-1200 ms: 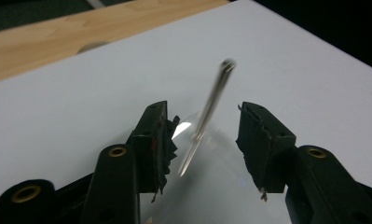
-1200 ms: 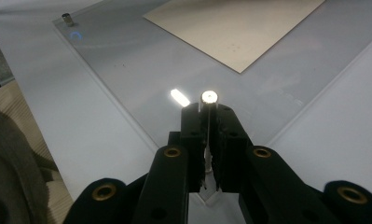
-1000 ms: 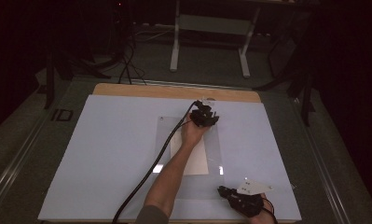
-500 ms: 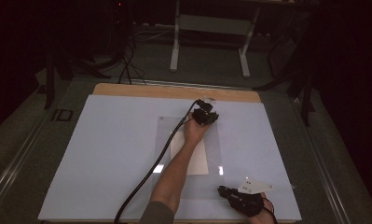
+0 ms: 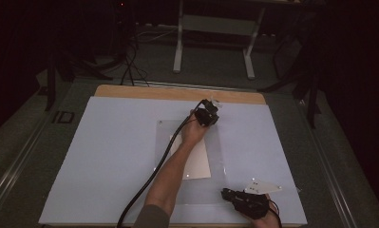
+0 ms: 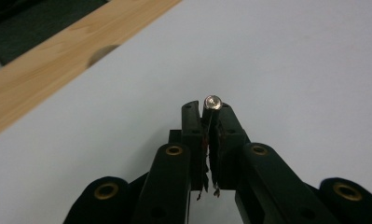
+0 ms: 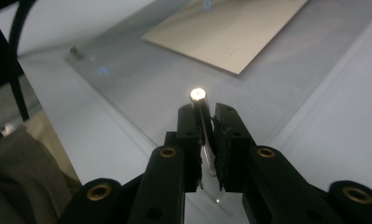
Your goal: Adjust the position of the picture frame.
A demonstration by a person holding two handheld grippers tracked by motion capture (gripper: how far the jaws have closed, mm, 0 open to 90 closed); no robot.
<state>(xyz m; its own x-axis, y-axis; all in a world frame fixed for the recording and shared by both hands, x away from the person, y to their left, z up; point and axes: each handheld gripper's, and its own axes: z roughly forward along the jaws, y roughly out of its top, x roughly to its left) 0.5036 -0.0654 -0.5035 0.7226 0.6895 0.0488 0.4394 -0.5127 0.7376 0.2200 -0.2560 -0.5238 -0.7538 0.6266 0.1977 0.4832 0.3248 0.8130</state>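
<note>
High view: nearest the person, the right gripper is resting at the near corner of a clear acrylic sheet, its jaws, just easing apart, pinching a small silver round-headed screw. A beige paper rectangle is lying under the sheet. Farther off, the left gripper, having just closed, is clamping another shiny round-headed screw over the white tabletop, near its wooden far edge.

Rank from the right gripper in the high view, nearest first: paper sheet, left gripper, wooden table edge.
From the right gripper:
1. Paper sheet, just up-left of it, under the clear plate.
2. Left gripper, farther up the table.
3. Wooden table edge, along the far side.
</note>
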